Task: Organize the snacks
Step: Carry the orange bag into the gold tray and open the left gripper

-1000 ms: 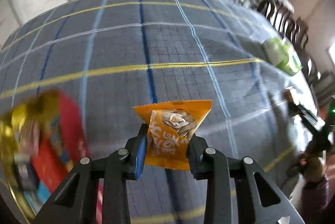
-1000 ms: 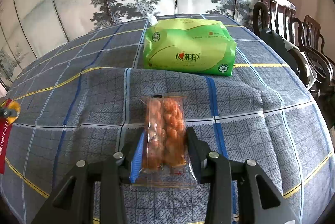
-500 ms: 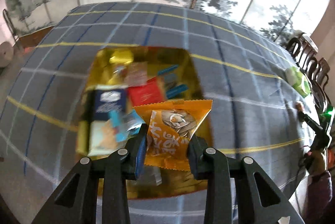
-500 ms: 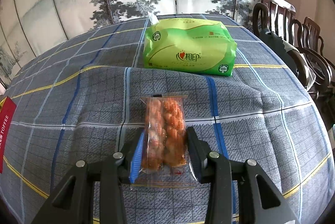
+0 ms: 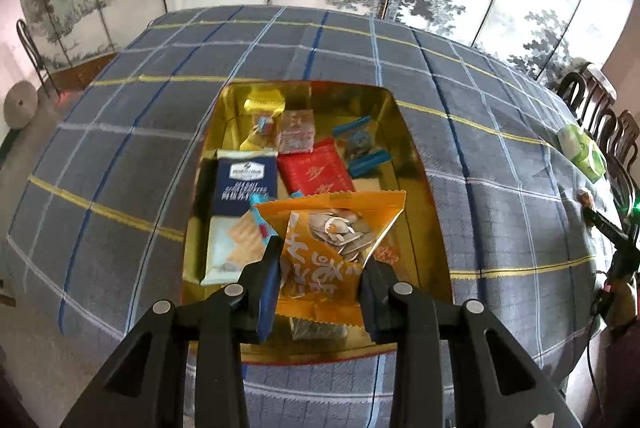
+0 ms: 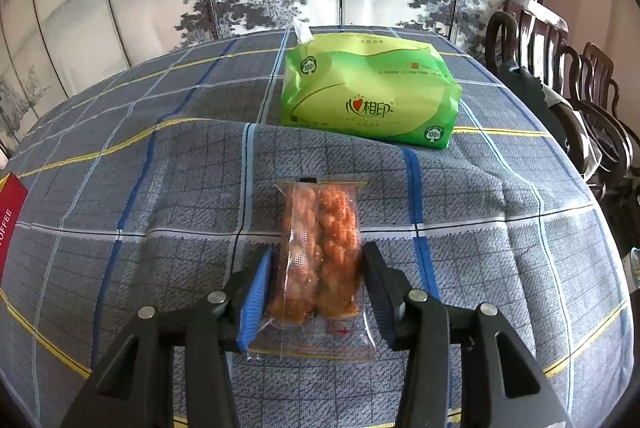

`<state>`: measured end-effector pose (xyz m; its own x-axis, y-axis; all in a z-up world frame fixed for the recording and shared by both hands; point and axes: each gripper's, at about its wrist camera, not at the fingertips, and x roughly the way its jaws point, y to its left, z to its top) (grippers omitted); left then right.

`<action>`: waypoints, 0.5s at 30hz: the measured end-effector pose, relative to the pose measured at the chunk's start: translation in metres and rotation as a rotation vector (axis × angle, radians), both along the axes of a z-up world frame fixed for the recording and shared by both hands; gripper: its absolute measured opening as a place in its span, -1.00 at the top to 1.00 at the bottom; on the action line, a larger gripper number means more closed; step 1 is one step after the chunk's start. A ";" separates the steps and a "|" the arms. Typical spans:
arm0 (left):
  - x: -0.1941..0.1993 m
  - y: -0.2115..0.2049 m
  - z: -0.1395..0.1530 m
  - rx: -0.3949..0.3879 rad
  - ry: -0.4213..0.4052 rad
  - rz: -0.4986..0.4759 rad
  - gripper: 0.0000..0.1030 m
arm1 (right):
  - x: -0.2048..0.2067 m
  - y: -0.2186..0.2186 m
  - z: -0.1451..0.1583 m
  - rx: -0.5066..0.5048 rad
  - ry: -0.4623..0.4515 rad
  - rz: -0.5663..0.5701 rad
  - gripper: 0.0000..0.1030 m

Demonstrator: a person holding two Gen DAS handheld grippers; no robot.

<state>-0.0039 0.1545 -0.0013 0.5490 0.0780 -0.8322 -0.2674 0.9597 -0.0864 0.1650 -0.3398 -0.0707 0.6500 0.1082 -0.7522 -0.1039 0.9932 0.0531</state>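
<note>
Orange snack packet (image 5: 320,252) clamped in left tool (image 5: 320,284); right tool (image 6: 316,288) just opening around twist packet (image 6: 320,256).

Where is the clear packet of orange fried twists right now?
In the right wrist view, the clear packet of orange fried twists lies on the plaid tablecloth between the right gripper fingers, nearer than the green tissue pack.
</note>
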 end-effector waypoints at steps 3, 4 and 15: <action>0.008 -0.004 0.001 0.019 -0.013 -0.012 0.40 | 0.000 0.002 0.000 -0.008 0.000 -0.004 0.10; 0.012 -0.006 0.001 0.025 -0.013 -0.019 0.40 | 0.000 0.002 0.000 -0.010 0.000 -0.004 0.10; 0.066 -0.009 -0.012 0.025 -0.002 -0.061 0.39 | 0.000 0.004 -0.001 -0.017 0.000 -0.004 0.10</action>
<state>0.0621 0.1456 -0.0128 0.5549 0.0651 -0.8294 -0.2080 0.9761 -0.0626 0.1652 -0.3360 -0.0713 0.6505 0.0931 -0.7538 -0.0999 0.9943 0.0365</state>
